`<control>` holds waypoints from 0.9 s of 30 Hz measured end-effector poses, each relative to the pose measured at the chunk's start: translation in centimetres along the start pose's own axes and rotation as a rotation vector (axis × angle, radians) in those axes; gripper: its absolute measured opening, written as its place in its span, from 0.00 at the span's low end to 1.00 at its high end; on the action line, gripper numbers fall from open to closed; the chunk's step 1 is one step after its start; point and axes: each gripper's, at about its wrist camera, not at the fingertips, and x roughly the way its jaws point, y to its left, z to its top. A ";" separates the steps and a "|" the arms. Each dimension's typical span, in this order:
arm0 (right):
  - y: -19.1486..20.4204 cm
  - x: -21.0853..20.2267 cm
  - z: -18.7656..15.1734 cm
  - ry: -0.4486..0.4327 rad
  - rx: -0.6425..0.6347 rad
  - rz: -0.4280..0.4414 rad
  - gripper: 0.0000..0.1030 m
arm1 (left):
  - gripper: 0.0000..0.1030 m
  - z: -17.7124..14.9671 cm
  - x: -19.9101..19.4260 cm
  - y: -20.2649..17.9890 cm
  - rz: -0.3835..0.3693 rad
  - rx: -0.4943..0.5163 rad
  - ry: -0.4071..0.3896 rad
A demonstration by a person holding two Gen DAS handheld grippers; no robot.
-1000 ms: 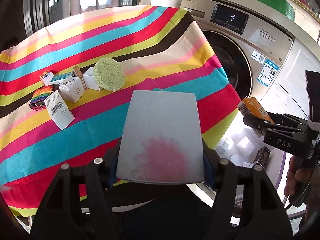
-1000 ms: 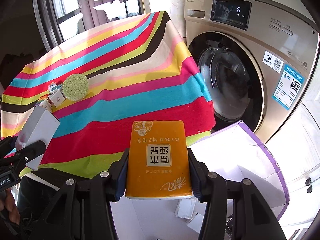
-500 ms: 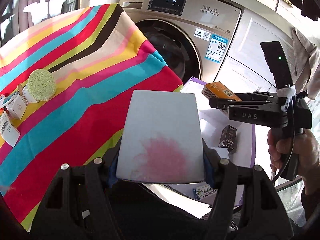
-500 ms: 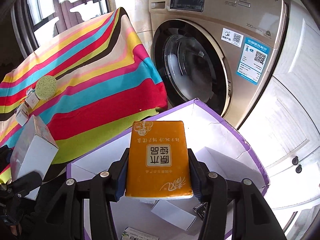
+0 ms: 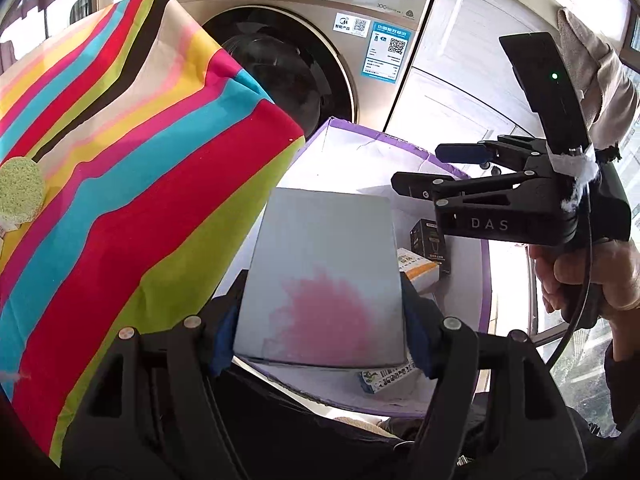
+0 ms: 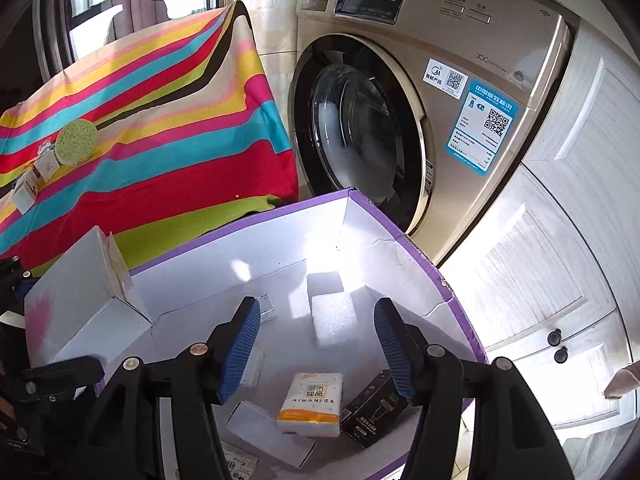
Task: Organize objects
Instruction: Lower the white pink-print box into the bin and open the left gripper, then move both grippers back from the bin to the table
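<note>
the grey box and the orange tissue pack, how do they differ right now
The grey box with its pink blotch sits between the left gripper fingers above the purple-rimmed box; the orange tissue pack lies loose on that box's floor, below the open right gripper, whose jaws have just been opening. The grey box looks larger and rigid, the tissue pack smaller and soft. The grey box is unprinted; the pack carries printed characters. Both are rectangular.

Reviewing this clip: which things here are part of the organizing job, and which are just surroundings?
In the job:
grey box between the left gripper fingers
orange tissue pack
purple-edged box
green sponge
open right gripper

Surroundings:
washing machine
striped cloth
white cabinet doors
</note>
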 end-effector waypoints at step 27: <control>10.6 0.2 2.0 -0.012 -0.078 0.181 0.81 | 0.83 -3.3 -7.0 11.5 0.179 -0.410 -0.201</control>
